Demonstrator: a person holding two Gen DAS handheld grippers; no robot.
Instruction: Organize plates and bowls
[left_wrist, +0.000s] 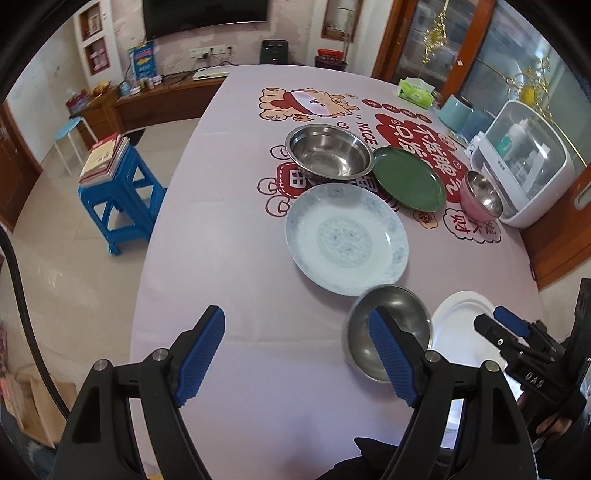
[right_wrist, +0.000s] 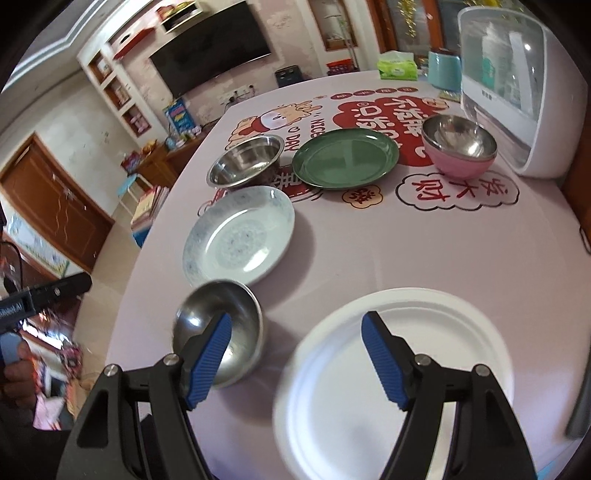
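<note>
On the pink tablecloth lie a large steel bowl (left_wrist: 328, 153) (right_wrist: 246, 160), a green plate (left_wrist: 408, 178) (right_wrist: 345, 158), a blue-patterned white plate (left_wrist: 346, 238) (right_wrist: 240, 234), a pink bowl with a steel bowl nested in it (left_wrist: 480, 195) (right_wrist: 458, 146), a small steel bowl (left_wrist: 402, 317) (right_wrist: 240, 325) and a plain white plate (left_wrist: 461, 325) (right_wrist: 395, 376). My left gripper (left_wrist: 295, 354) is open and empty, near the small steel bowl. My right gripper (right_wrist: 297, 358) is open and empty, low over the white plate's left edge; it also shows in the left wrist view (left_wrist: 498, 321).
A white lidded dish cabinet (left_wrist: 524, 166) (right_wrist: 517, 92) stands at the table's right edge, with a teal container (left_wrist: 458, 110) and a tissue box (left_wrist: 415, 92) behind it. A blue stool with books (left_wrist: 118, 188) stands on the floor to the left.
</note>
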